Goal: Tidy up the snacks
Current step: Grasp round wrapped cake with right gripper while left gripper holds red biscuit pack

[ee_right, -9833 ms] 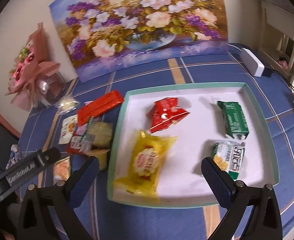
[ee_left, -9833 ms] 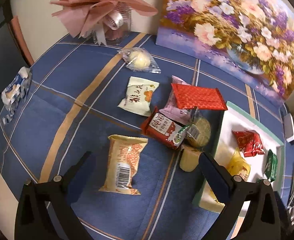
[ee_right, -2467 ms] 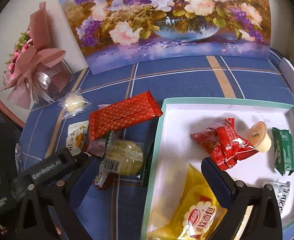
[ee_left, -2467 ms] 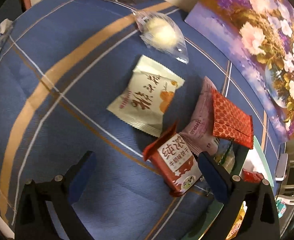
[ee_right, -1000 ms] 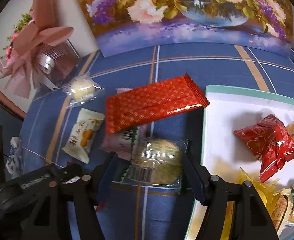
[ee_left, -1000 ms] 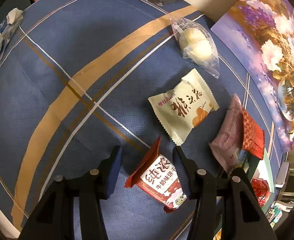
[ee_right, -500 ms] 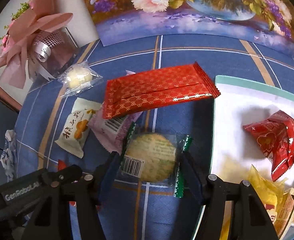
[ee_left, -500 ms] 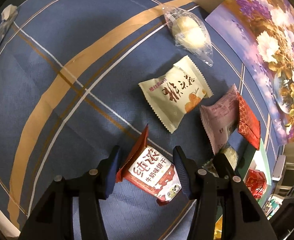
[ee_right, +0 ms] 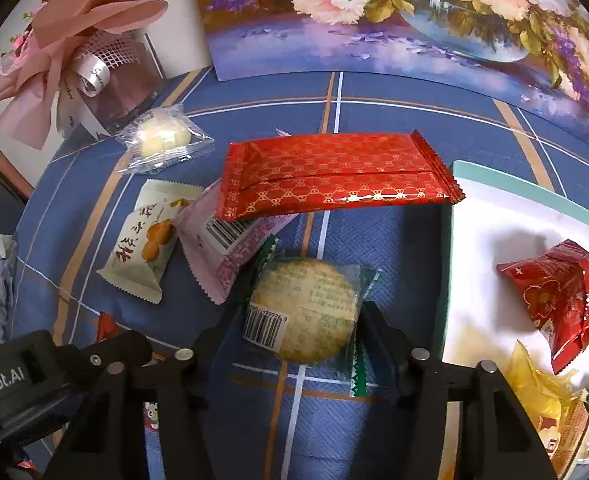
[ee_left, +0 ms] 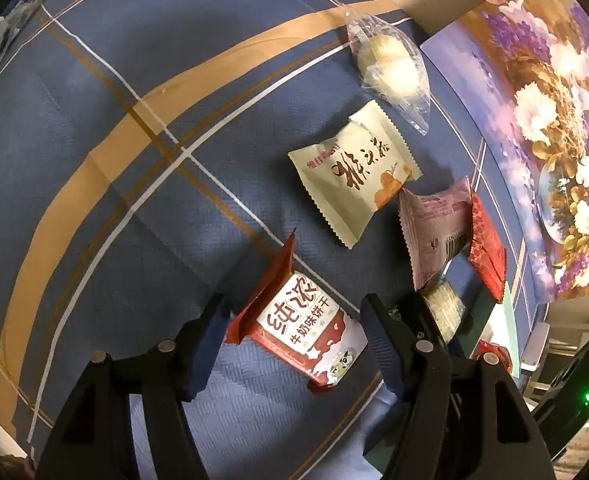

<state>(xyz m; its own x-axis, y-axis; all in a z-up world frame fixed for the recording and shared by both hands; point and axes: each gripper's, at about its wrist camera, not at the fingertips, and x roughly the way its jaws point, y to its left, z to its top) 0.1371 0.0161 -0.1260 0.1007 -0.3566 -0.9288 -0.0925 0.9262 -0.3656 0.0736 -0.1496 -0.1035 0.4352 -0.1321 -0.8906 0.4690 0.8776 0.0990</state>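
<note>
1. Blue plaid tablecloth: covers the table and bears all loose snacks.
2. Flower painting: leans at the back of the table.
3. White tray with teal rim: at the right, holding a red crinkled packet and a yellow packet.
4. Long red wafer pack: rests partly on a pink packet, just beside the tray.
5. Cream packet and clear-wrapped pastry: lie apart, farther back.
6. Left gripper: jaws opening; the red milk-biscuit packet lies between them on the cloth, pads not visibly pressing.
7. Right gripper: jaws closing around the round cookie packet on the cloth beside the tray; firm contact cannot be confirmed.
</note>
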